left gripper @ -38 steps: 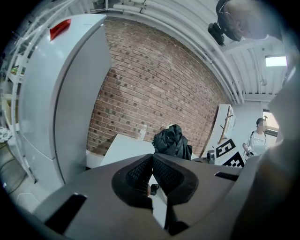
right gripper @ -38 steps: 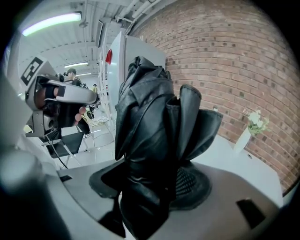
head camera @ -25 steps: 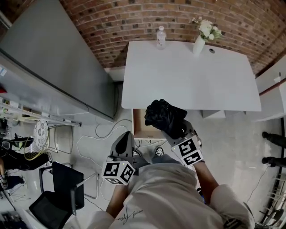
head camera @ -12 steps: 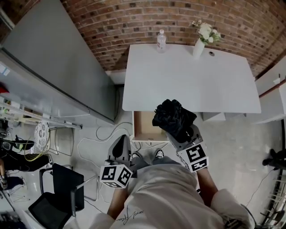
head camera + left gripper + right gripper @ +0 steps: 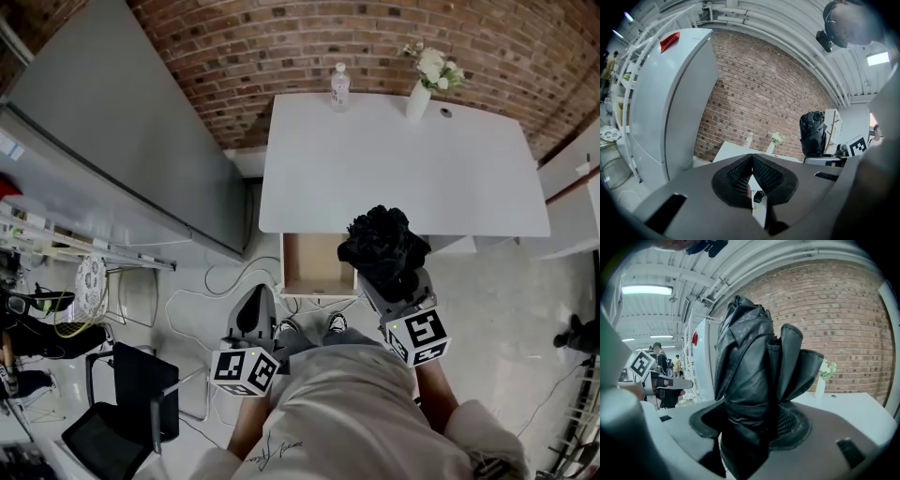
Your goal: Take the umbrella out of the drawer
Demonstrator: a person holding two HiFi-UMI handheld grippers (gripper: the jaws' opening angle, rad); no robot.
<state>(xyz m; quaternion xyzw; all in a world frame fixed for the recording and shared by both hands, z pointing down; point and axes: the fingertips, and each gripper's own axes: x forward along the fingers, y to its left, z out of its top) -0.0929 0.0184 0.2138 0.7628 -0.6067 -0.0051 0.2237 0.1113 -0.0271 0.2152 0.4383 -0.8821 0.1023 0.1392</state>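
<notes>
A black folded umbrella (image 5: 384,246) stands upright in my right gripper (image 5: 392,279), which is shut on its lower part; it hangs over the front edge of the white table (image 5: 403,159). In the right gripper view the umbrella (image 5: 750,376) fills the space between the pads of my right gripper (image 5: 750,425). The wooden drawer (image 5: 317,265) under the table stands pulled out, its inside bare, just left of the umbrella. My left gripper (image 5: 255,314) hangs below the drawer, shut on nothing, and its pads meet at the tips (image 5: 751,161). The umbrella (image 5: 813,133) shows at the right of the left gripper view.
A water bottle (image 5: 339,84) and a vase of flowers (image 5: 424,77) stand at the table's far edge by the brick wall. A tall grey cabinet (image 5: 112,141) rises at the left. A black chair (image 5: 131,398) and loose cables (image 5: 197,300) are on the floor.
My right gripper has lifted the umbrella up and to the right, away from the open drawer toward the table's front edge. The left gripper has stayed put.
</notes>
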